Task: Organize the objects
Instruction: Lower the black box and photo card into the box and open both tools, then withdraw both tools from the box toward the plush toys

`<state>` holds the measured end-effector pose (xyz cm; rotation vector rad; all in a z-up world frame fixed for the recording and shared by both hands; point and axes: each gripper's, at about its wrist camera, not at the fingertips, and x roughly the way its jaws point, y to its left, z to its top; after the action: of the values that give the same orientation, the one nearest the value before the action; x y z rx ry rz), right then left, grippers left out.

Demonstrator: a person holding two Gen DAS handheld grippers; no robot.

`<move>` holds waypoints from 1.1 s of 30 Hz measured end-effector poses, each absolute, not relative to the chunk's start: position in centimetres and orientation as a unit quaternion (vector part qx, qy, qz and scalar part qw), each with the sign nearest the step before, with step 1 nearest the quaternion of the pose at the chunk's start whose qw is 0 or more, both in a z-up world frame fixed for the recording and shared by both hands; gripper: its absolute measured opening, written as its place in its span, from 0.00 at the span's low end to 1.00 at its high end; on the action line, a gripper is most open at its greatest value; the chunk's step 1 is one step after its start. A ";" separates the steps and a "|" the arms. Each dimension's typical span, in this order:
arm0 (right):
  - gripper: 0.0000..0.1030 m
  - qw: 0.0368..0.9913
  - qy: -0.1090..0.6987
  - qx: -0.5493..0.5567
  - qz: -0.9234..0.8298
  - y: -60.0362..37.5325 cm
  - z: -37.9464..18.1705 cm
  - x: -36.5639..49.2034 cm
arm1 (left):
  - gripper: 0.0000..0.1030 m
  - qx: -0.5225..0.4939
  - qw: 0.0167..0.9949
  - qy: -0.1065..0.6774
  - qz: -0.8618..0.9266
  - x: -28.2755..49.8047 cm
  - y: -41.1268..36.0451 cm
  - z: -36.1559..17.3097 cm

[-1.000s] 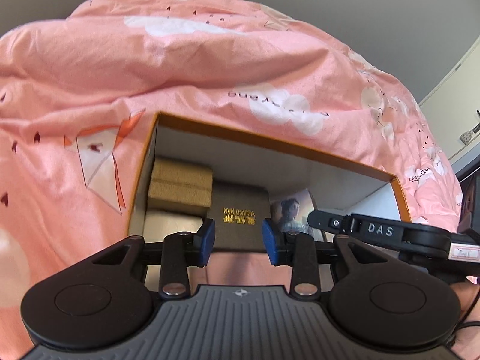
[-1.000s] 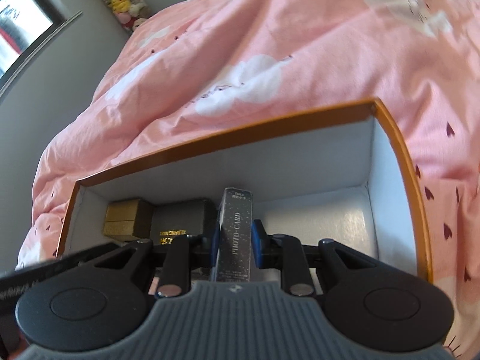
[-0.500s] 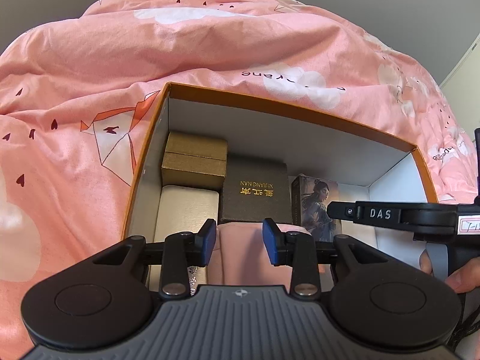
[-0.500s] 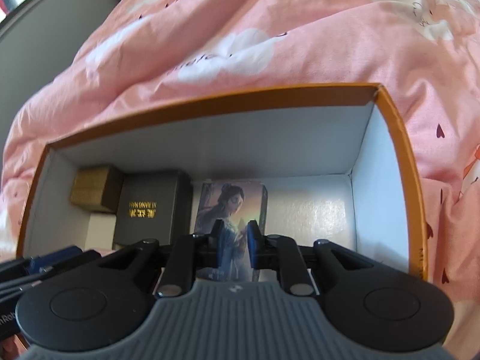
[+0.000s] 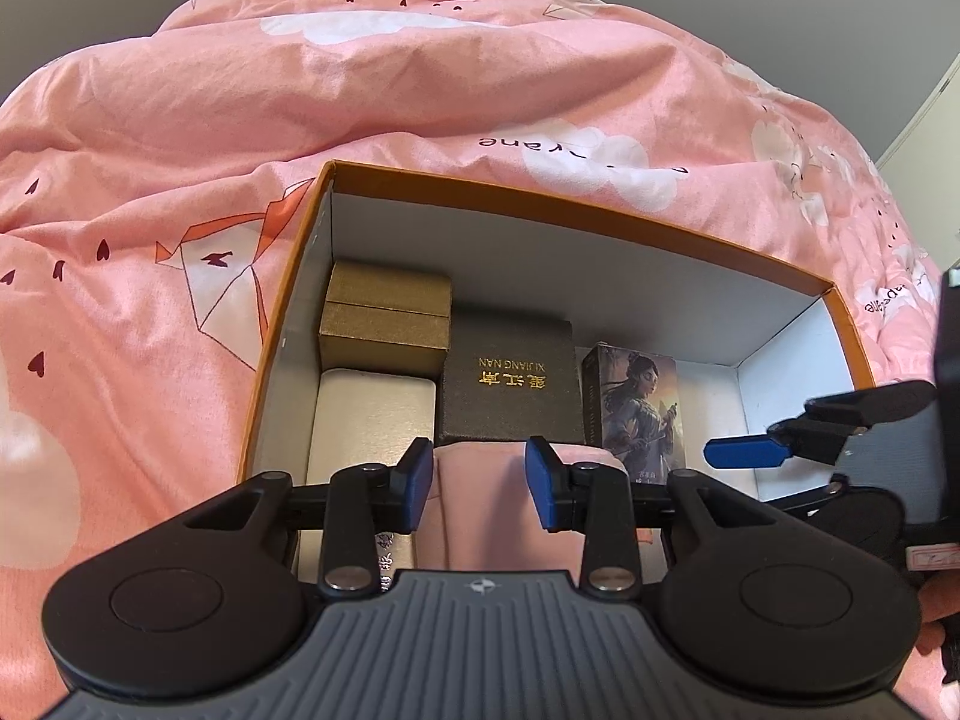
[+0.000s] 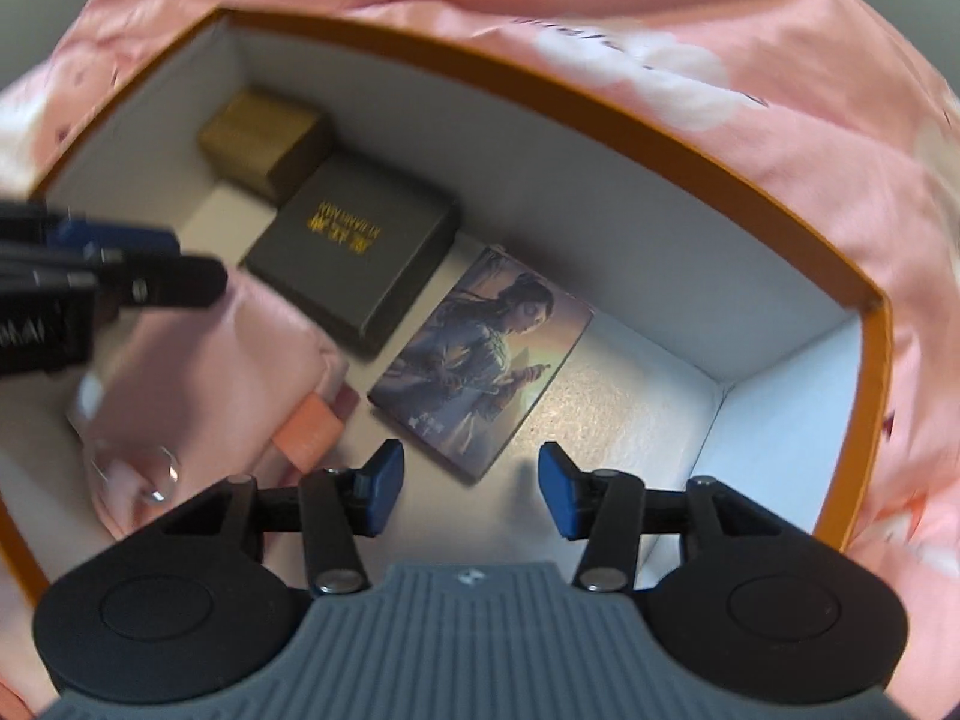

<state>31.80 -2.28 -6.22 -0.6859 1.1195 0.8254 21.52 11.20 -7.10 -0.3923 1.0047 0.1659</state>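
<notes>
One orange box holds four small boxes, one pink pouch.

The left hand-held gripper is open over a pink folded cloth in the orange box. At 12 o'clock lies a dark box, at 11 a gold box, at 1 a picture card box. The right hand-held gripper's blue finger pokes in at 3.

Right wrist view is motion-blurred — gold lettering on the dark box unreadable there. The cream case is partly hidden behind the left gripper; print on its near end too small to read. Pink cloth bundle is cut off by the same gripper body. Right gripper — only one blue pad shows in the left wrist view. Small caption on the picture card box illegible.
</notes>
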 end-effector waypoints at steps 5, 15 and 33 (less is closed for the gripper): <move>0.49 0.694 0.491 -0.354 0.389 -1.2 -7.1 32.2 | 0.39 -0.187 0.854 0.479 0.078 21.5 11.2 -7.1; 0.46 0.685 0.451 -0.379 0.429 -0.4 -7.8 32.2 | 0.39 -0.189 0.854 0.478 0.077 21.5 11.2 -7.2; 0.47 0.734 0.426 -0.350 0.396 -3.6 -4.3 30.9 | 0.39 -0.158 0.878 0.449 0.059 19.5 9.1 -3.9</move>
<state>30.94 -3.58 -4.28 -0.7701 0.9368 0.8716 19.48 9.09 -3.88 -0.3288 0.9361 0.1232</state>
